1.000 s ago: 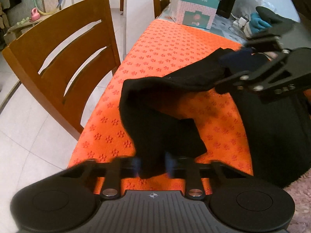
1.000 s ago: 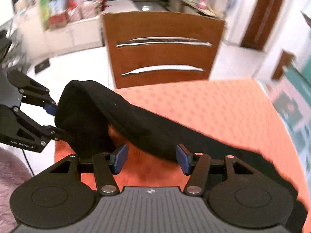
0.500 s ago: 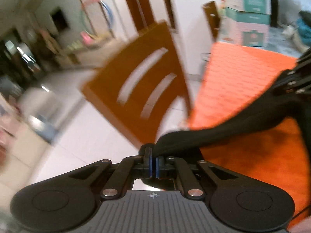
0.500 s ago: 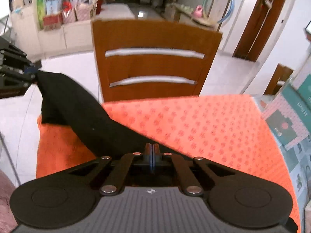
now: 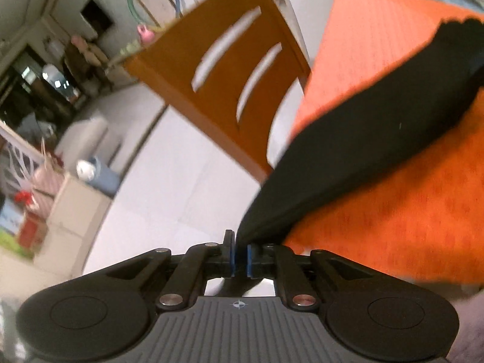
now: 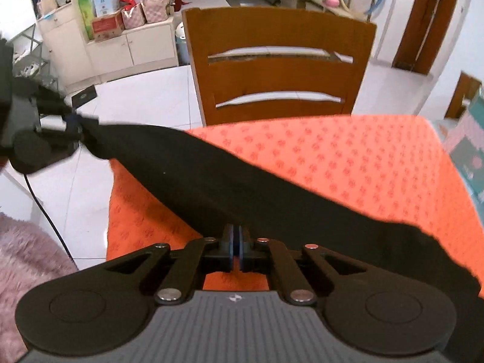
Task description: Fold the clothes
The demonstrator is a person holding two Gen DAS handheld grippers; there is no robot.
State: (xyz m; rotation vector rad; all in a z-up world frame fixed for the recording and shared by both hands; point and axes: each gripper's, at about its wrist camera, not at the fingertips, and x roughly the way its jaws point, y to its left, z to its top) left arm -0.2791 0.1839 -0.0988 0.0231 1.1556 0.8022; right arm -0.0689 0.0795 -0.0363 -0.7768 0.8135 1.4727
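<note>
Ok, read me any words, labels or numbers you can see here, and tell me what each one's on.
No text can be read in either view.
Cardboard carton on the cabinet: label too small to read.
Green packet beside it: print too small.
Teal box at the right edge: blurred, no legible words.

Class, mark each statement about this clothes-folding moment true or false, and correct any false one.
1. The black garment stretches between the two grippers. True.
2. The tablecloth is plain blue. False: it is orange with a small flower pattern.
3. The right gripper is shut on the black garment. True.
4. A wooden chair stands at the table's far edge. True.
5. The left gripper hangs empty. False: an end of the garment sits between its pads, though its jaws are opening.
</note>
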